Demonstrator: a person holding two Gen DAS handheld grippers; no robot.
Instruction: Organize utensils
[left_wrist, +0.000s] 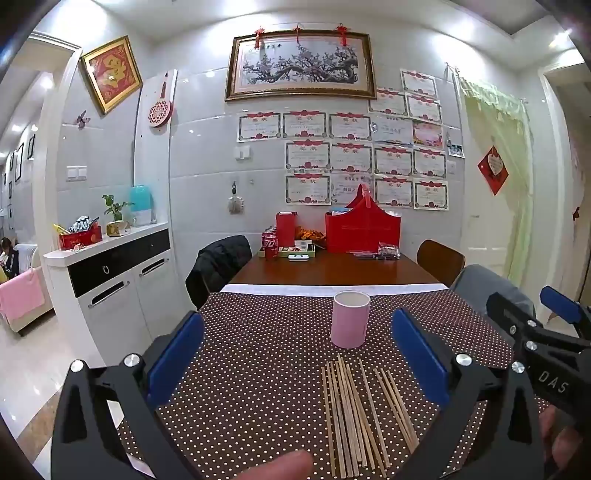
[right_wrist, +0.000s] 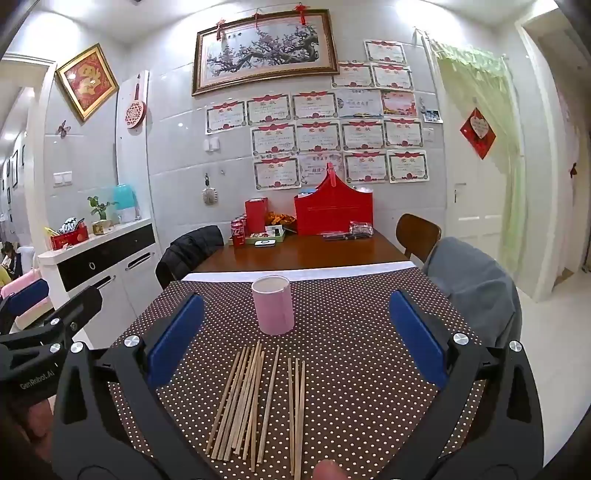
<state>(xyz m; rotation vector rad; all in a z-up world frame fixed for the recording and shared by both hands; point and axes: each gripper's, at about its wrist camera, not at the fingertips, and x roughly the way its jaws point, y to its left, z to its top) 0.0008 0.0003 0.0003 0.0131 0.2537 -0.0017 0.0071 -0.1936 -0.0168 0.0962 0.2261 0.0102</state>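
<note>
Cabinet (left_wrist: 110, 273): a white sideboard with black drawer fronts is standing against the tiled wall at far left
Left gripper (left_wrist: 295, 354): its blue-padded jaws are standing wide apart, holding nothing, hovering above the cloth
Tablecloth (left_wrist: 258, 369): a brown cloth with white dots is covering the near end of the table
Chopsticks (left_wrist: 354, 413): a loose bundle of pale wooden sticks is lying flat on the cloth, between the jaws and in front of the cup
Cup (left_wrist: 350, 319): a pink cylindrical holder is standing upright just beyond the chopsticks, apart from them
Right gripper (right_wrist: 295, 336): its jaws are also gaping wide, gripping nothing
Curtain (right_wrist: 476, 122): a pale green curtain is hanging over the door at right
</note>
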